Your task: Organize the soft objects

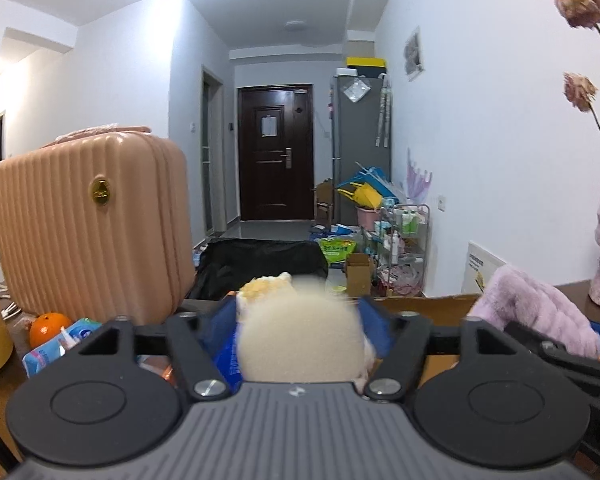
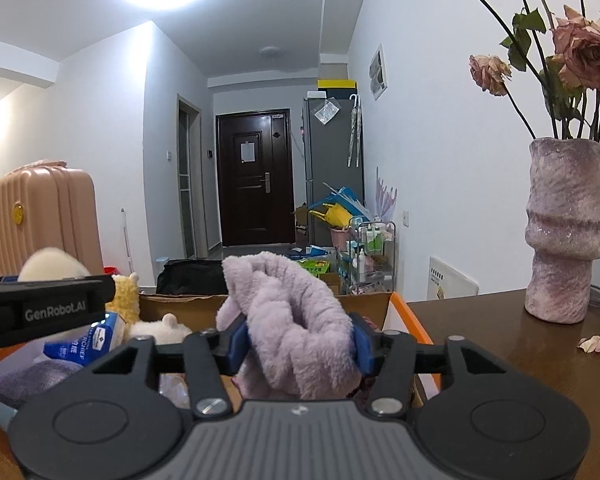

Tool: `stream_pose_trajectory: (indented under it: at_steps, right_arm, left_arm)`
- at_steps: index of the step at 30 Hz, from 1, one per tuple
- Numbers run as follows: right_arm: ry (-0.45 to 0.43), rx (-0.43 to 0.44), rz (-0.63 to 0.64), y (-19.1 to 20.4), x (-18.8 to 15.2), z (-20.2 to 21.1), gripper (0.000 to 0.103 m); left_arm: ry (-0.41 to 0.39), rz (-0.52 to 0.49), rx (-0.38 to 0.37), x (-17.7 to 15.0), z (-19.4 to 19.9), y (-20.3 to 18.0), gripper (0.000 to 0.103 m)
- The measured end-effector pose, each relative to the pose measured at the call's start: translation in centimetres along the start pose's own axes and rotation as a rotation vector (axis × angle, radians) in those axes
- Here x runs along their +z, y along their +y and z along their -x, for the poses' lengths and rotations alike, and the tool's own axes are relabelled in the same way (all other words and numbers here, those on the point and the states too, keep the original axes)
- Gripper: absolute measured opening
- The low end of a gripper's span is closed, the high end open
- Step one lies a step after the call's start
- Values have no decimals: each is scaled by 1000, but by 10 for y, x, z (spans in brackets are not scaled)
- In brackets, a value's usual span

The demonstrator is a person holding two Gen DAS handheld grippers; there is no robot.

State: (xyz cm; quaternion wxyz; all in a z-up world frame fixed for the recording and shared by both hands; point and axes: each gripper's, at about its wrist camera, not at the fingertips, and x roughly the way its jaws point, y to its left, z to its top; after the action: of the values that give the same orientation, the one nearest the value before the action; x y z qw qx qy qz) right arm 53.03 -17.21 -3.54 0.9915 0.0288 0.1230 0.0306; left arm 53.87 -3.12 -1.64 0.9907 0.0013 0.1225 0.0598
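Count: two claws, three plush toys, one fleece item. My left claw (image 1: pixel 299 308) stands fairly wide, with one round cream plush toy (image 1: pixel 300 340) between its blue pads. The toy is blurred, and the pads flank it without visibly squeezing it. My right claw (image 2: pixel 300 336) is at a narrower setting, with one lilac fluffy fleece garment (image 2: pixel 292 320) bunched between its pads. The fleece fills the gap and touches both pads, but I cannot tell whether they press on it. Both claws sit over one open brown cardboard box (image 2: pixel 180 306) on the dark wooden counter (image 2: pixel 500 340). Inside the box are one yellow curly plush alpaca (image 2: pixel 126 296) and one small white plush animal (image 2: pixel 168 326), lying just beside each other. One blue tissue pack (image 2: pixel 88 336) lies near them, and its print is readable only as "…RCHIEF". The side of the left claw reads "GenRobot.AI". To the left stands one pink ribbed hard-shell suitcase (image 1: pixel 88 228), with one orange fruit (image 1: pixel 48 328) at its base. To the right are one mottled pink ceramic vase (image 2: pixel 566 232) holding dried roses and one fallen petal (image 2: pixel 591 343) on the counter.
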Motion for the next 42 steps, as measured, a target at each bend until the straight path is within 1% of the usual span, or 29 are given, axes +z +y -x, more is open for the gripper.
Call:
stream_pose_trajectory:
  at_steps: [1,2,3,4,6,7,8,9,17,23,36,42]
  right_arm:
    - [2,0,-1,0,-1,0,62]
    - [-1,-3,-1,0,-1,1,66]
    - [-6,-6,-2,0,-1,2,73]
    - [-12,-9,-2,0,-1,3,78]
    - [-31,-18,-2,0,0,5,93]
    - [-42,-27,1,0,0,6,96]
    - [-48,-35,4,1,0,7,102]
    - [-52,-41,5,1,0,7,103]
    - [-61,-43,-3,-2,2,9,103]
    - [-93,-53,3,-1,-3,26,103]
    - [-141,-68,9,-7,-10,74,103]
    - [-143,-74,8,-7,-15,98,103]
  left_arm:
    - [-5,9,9,0,1,1,84]
    - [-10,17,16,1,1,3,87]
    - [-13,22,21,1,1,4,93]
    - [-16,25,27,1,1,5,102]
    - [-34,32,43,1,4,7,103]
    - [-43,34,48,2,5,7,103]
    - [-46,35,49,2,5,8,103]
    - [-47,37,49,1,6,8,103]
    - [-44,54,61,2,7,11,103]
    - [-40,62,68,0,16,18,103]
    - [-63,60,66,-9,68,31,103]
    - [-59,57,68,-13,91,36,103]
